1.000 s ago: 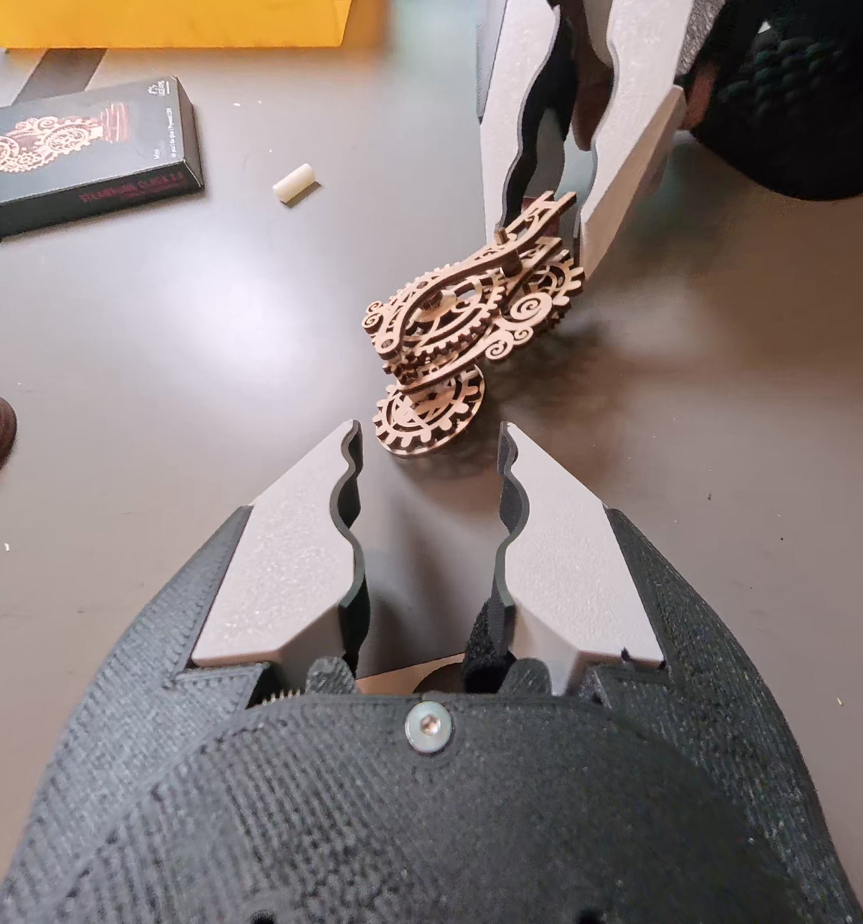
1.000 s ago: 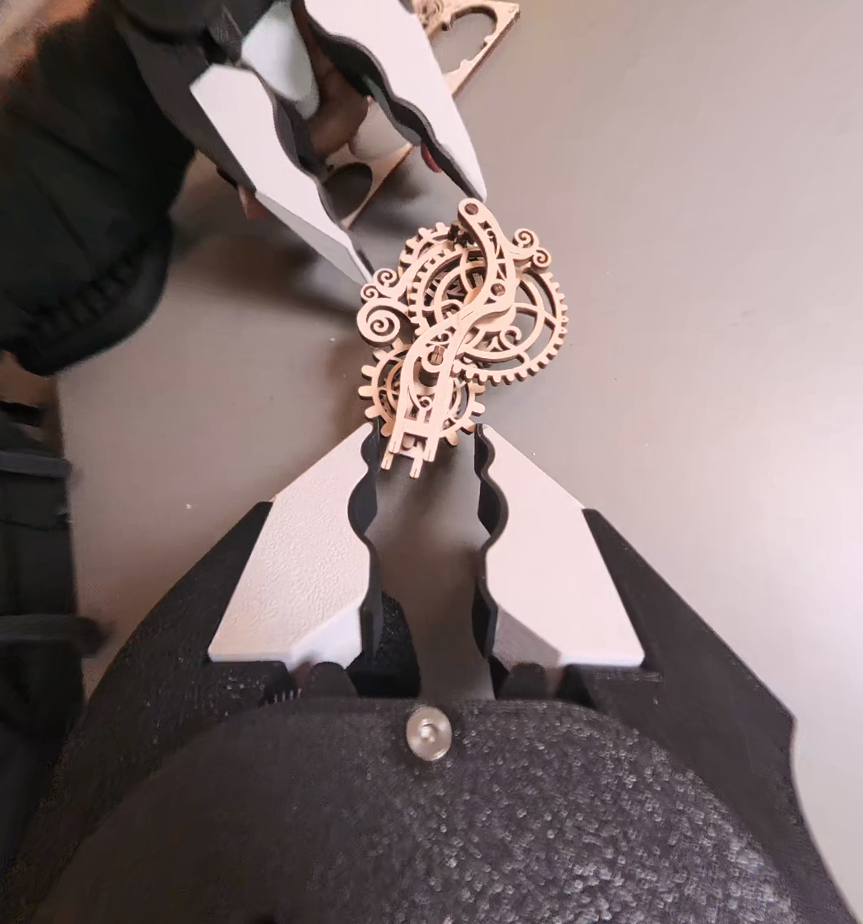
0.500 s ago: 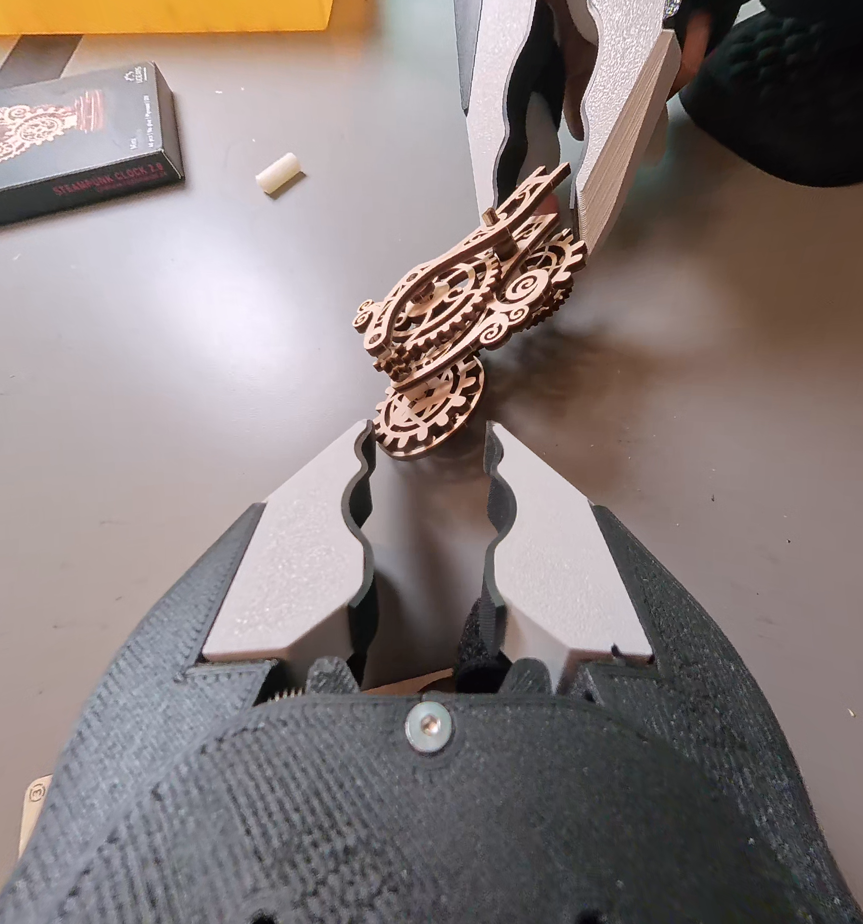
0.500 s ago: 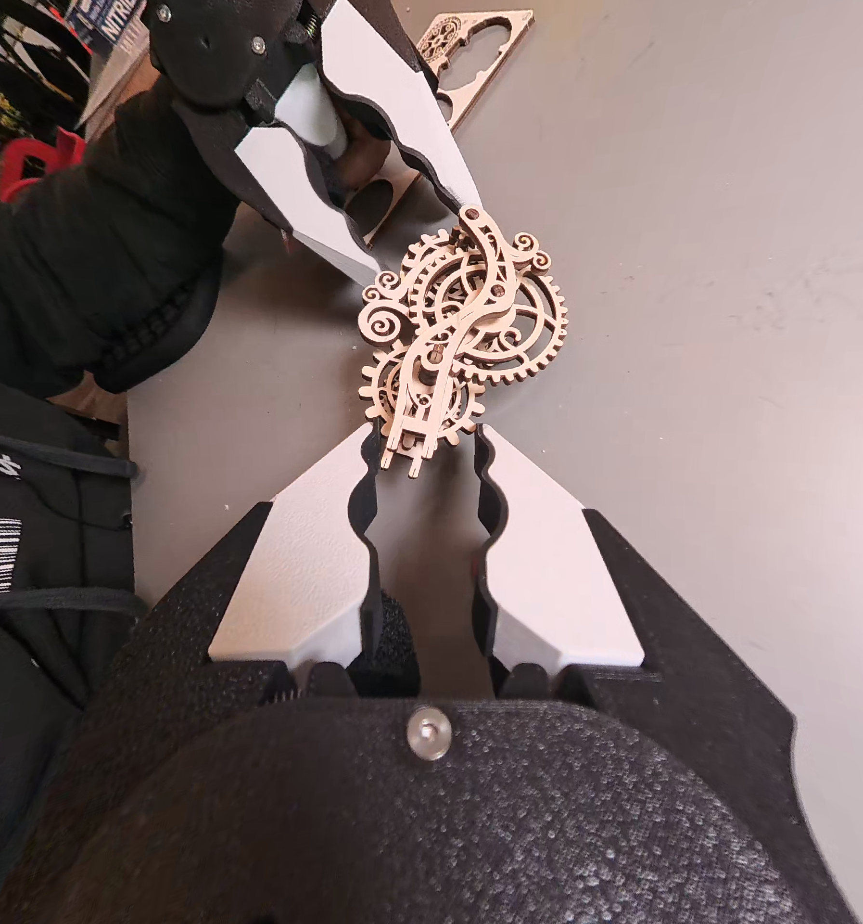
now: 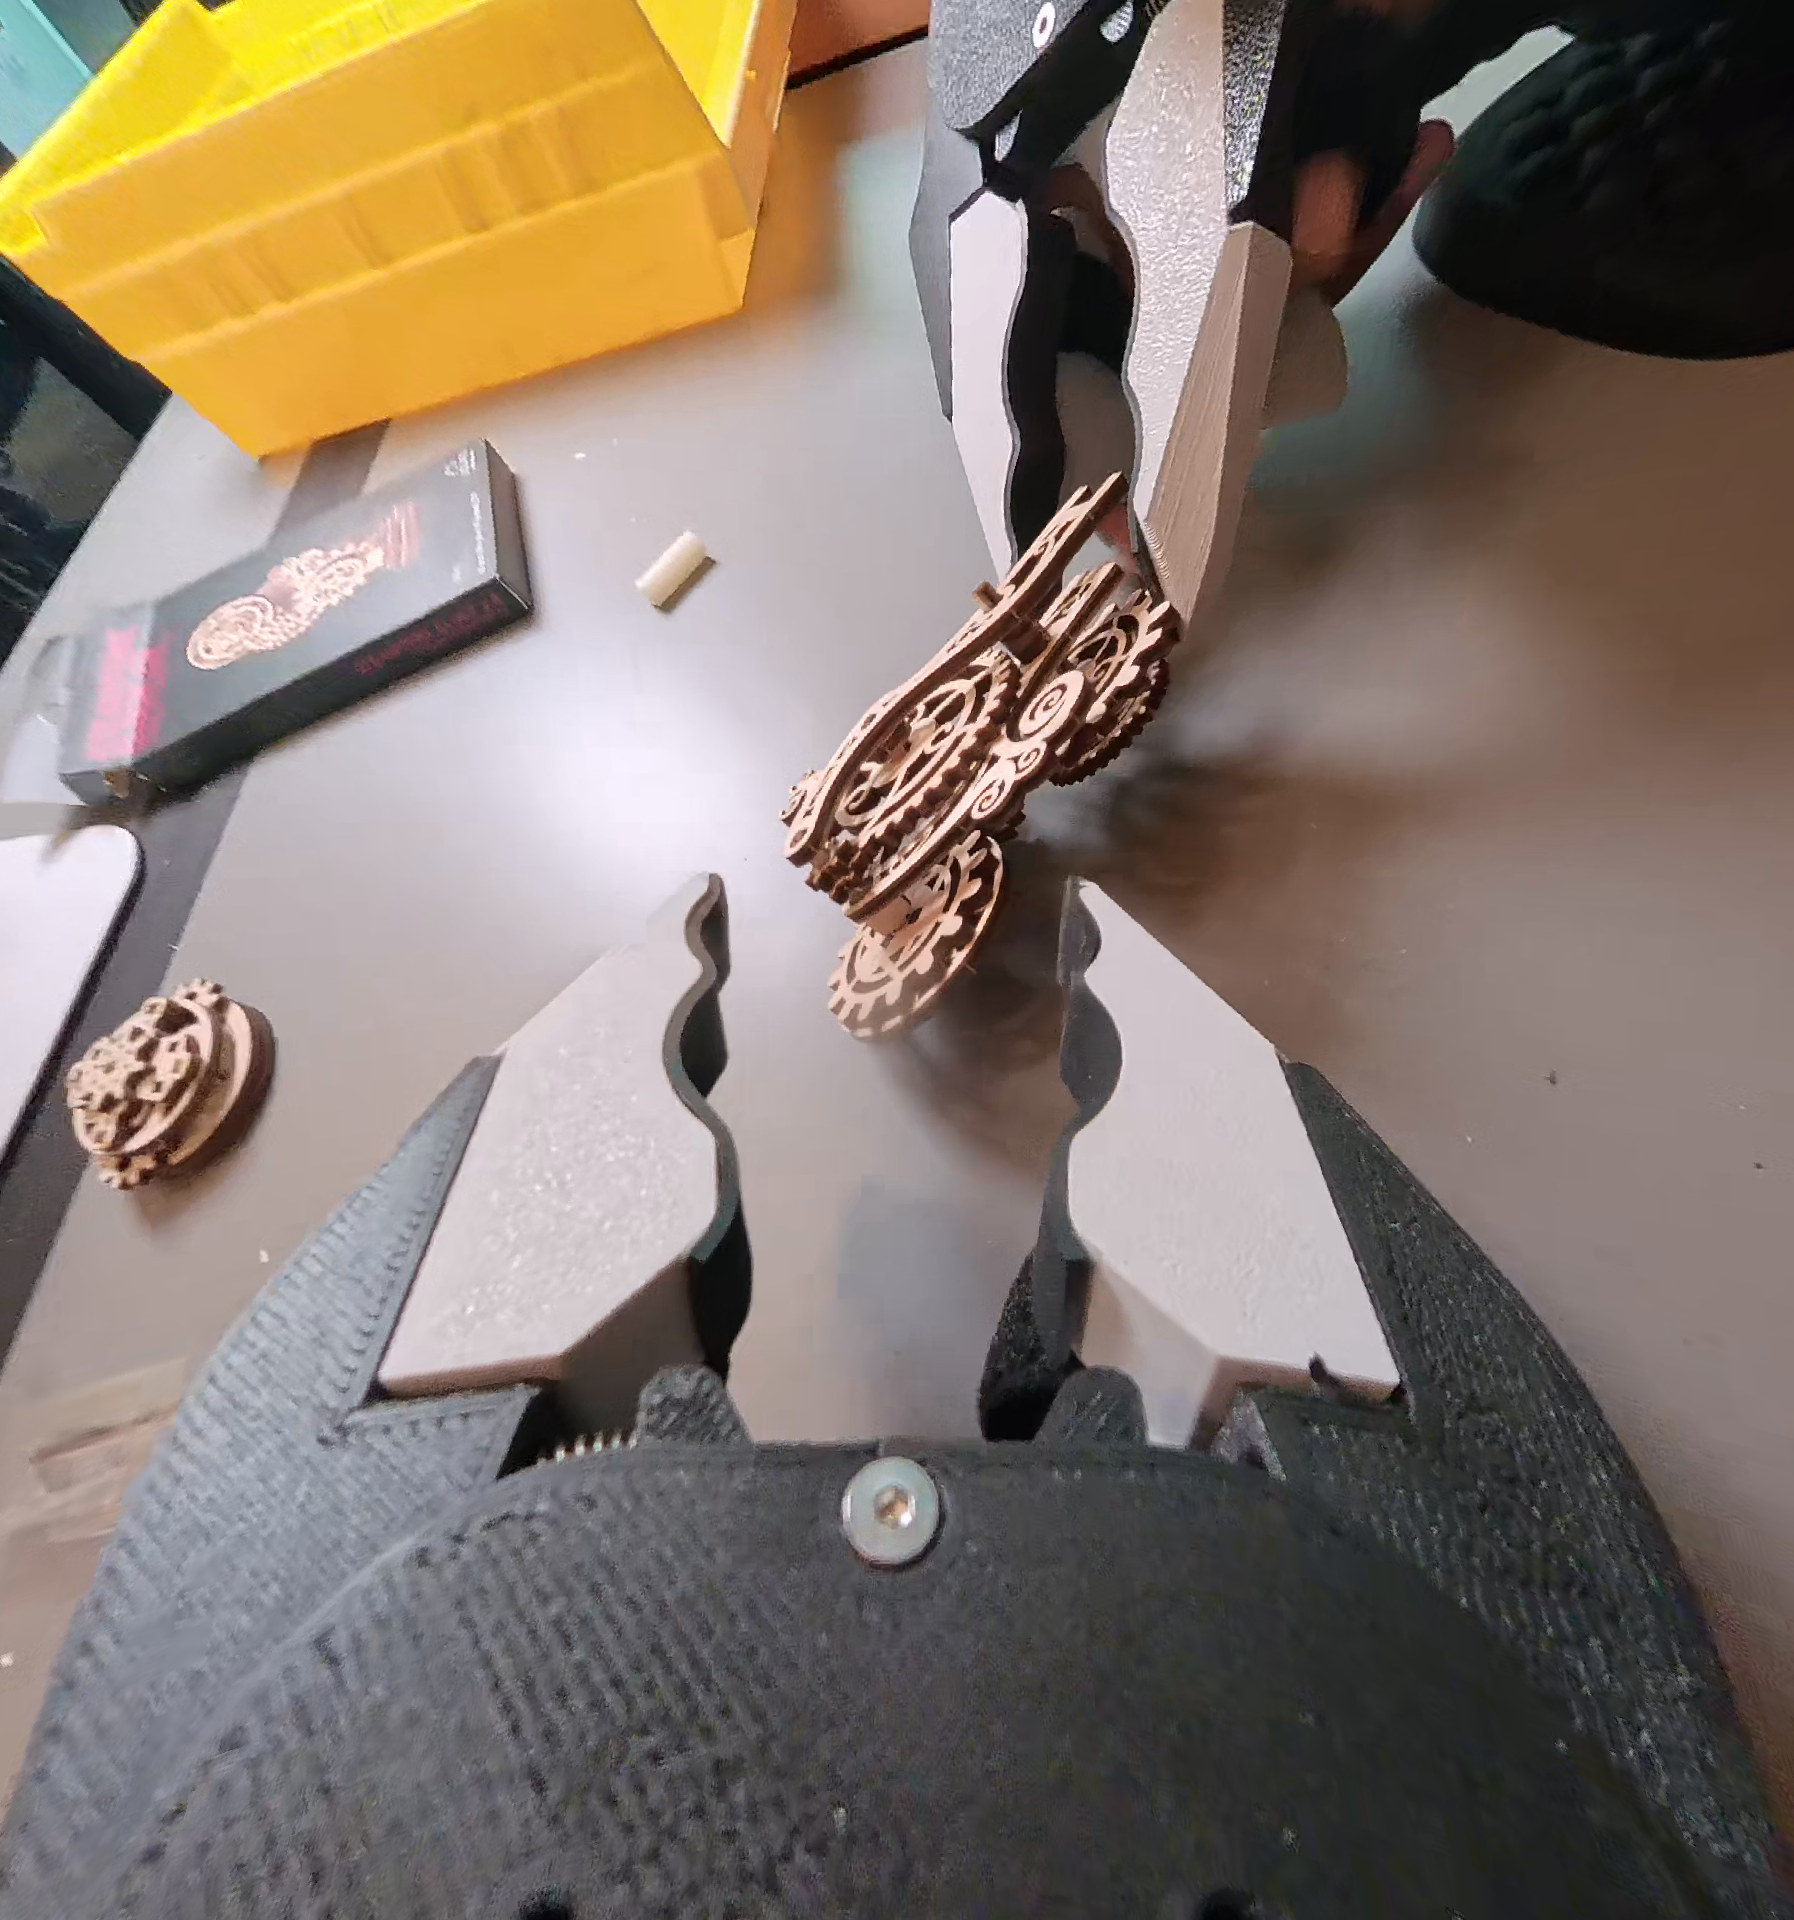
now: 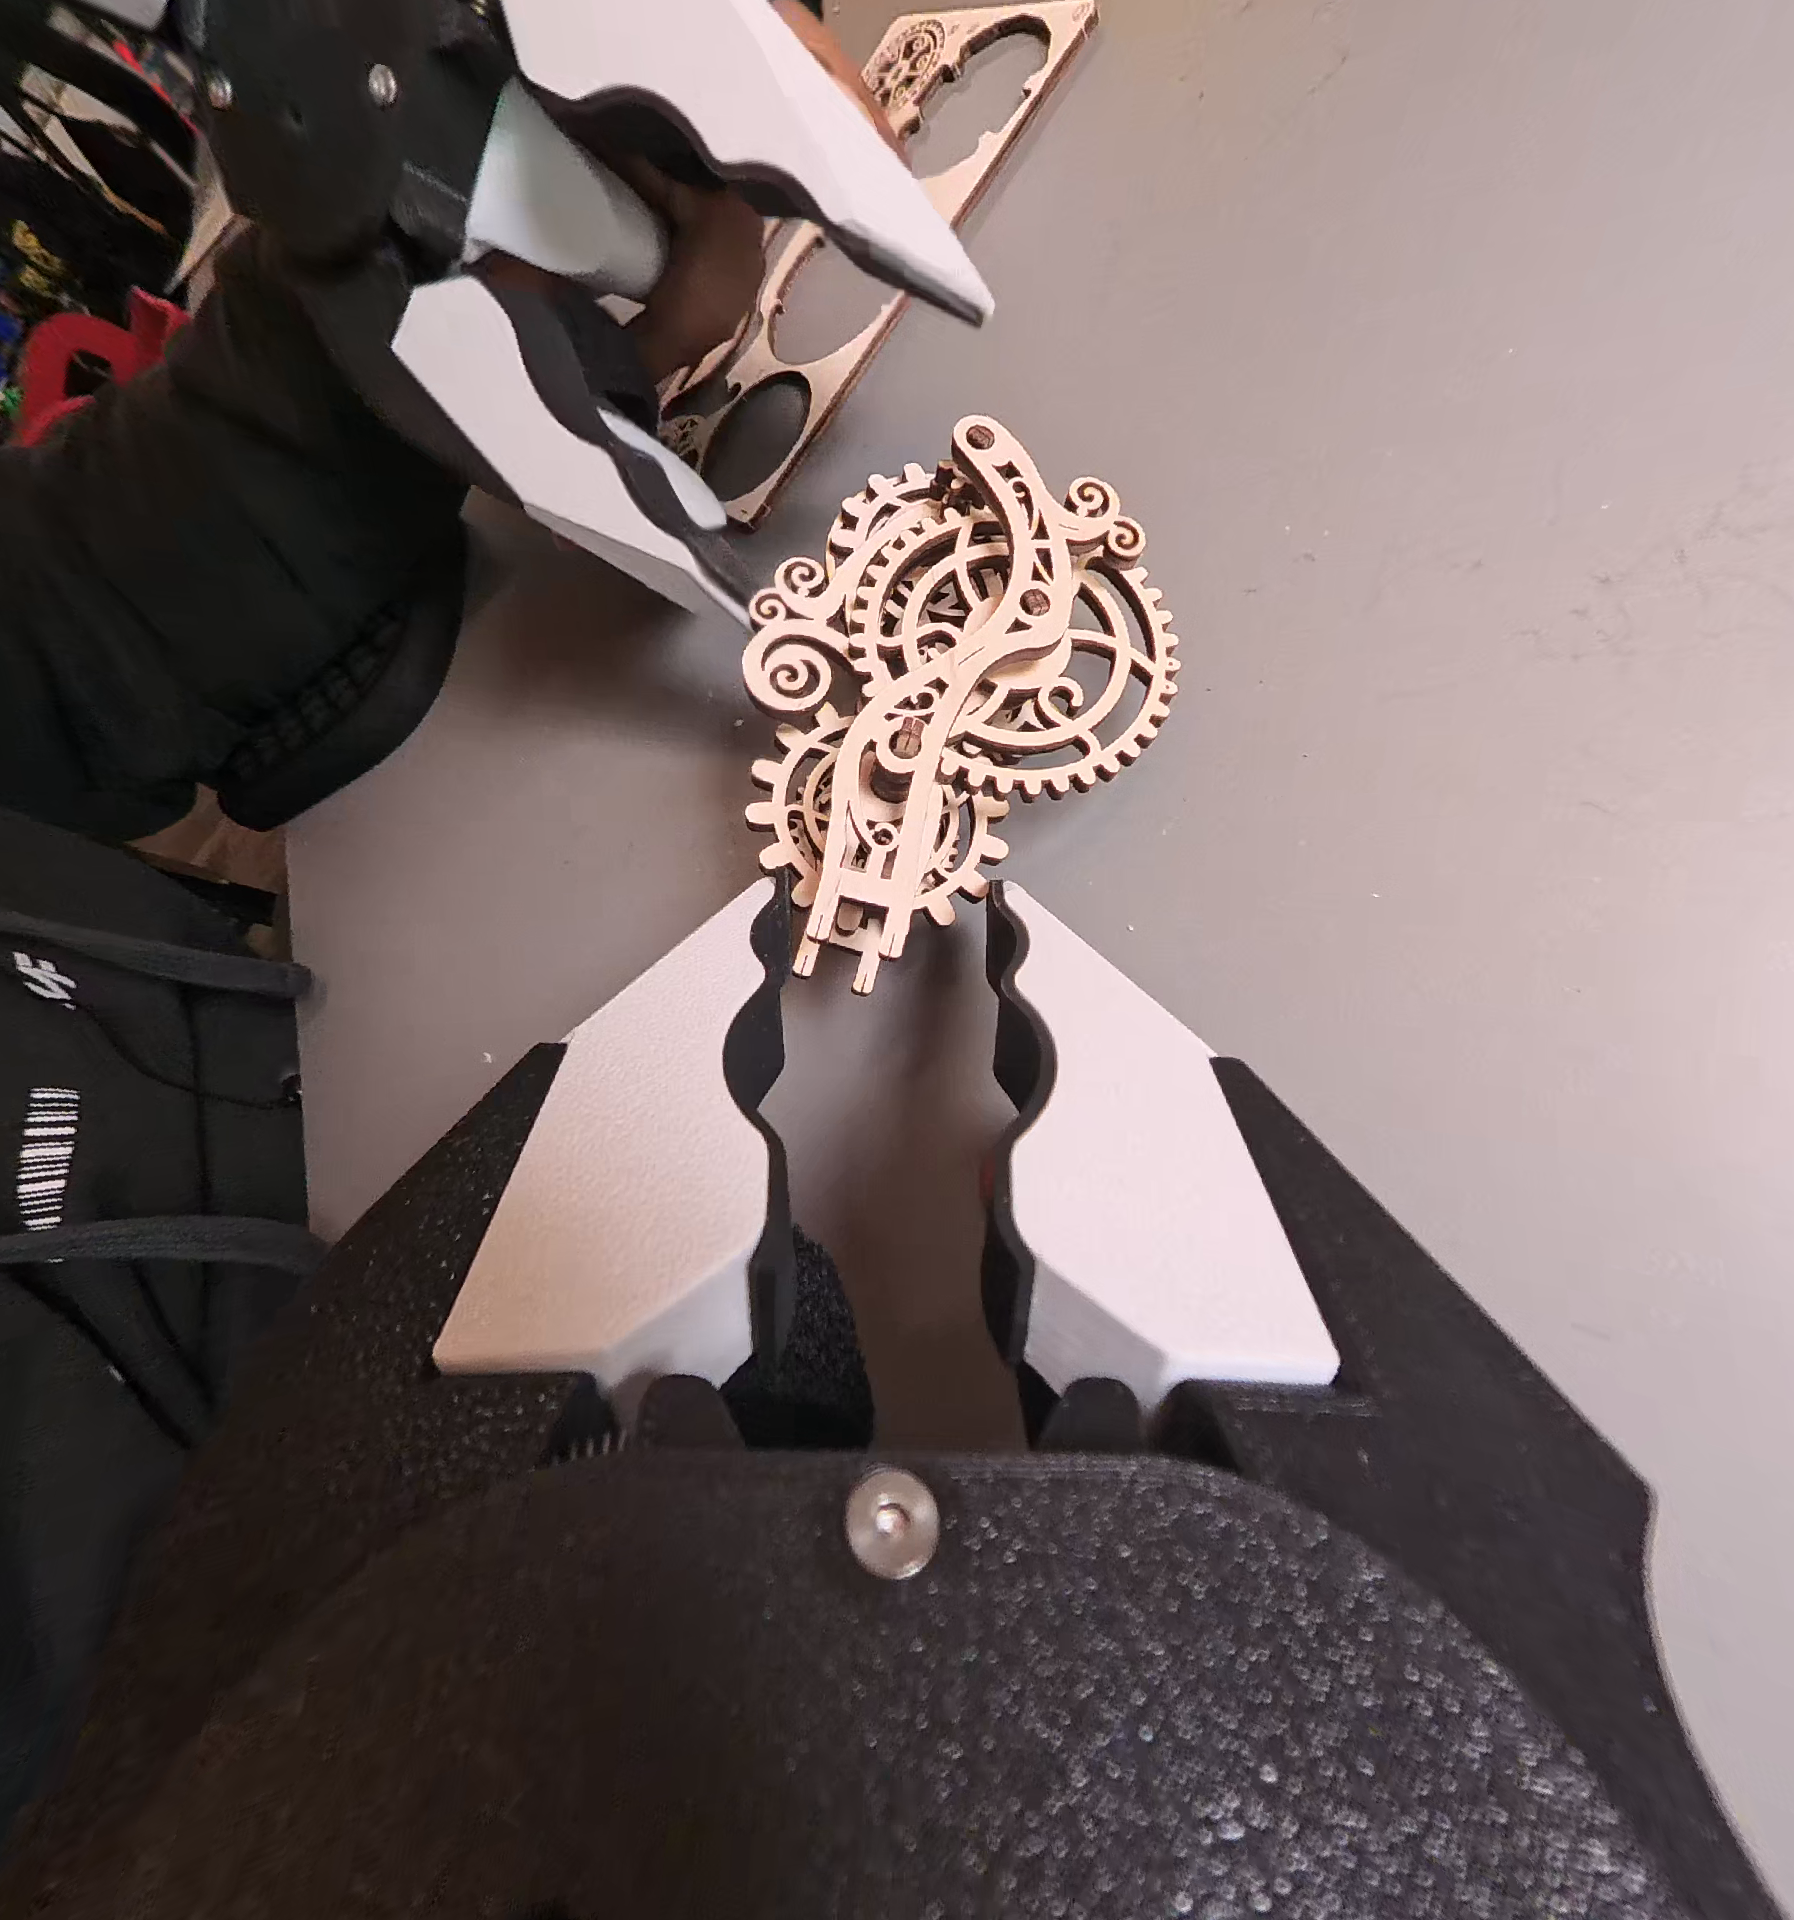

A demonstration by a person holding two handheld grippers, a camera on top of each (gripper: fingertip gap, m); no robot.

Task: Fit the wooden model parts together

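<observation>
A wooden gear assembly [image 6: 960, 665] of light cut-out gears and scrolled arms is tilted over the grey table [image 6: 1444, 727]. My right gripper [image 6: 888, 899] is shut on its lower gear, with both pads against the gear's rim. In the left wrist view the right gripper [image 5: 1095, 566] comes down from the top and holds the assembly [image 5: 976, 748] by its far end. My left gripper [image 5: 893, 894] is open wide. The assembly's round end gear [image 5: 914, 961] sits between its fingertips with a gap on each side. The left gripper [image 6: 857, 457] also shows open at the upper left of the right wrist view.
A second round wooden gear part [image 5: 171, 1081] lies on the table at the left, beside a white pad [image 5: 20, 987]. A black box [image 5: 301, 623], a small white cylinder [image 5: 675, 582] and a yellow bin [image 5: 405, 208] lie farther back. A cut-out wooden sheet [image 6: 872, 312] lies beyond the assembly. Black sleeves and a bag [image 6: 93, 1143] are at the left. Across from one pair of fingers to the other is roughly 8 cm. The small white cylinder [image 5: 675, 582] is about 15 cm from both grippers' fingertips.
My left gripper has opened wider and drawn back and up from the assembly's end. My right gripper keeps its hold on the assembly, which has barely moved.
</observation>
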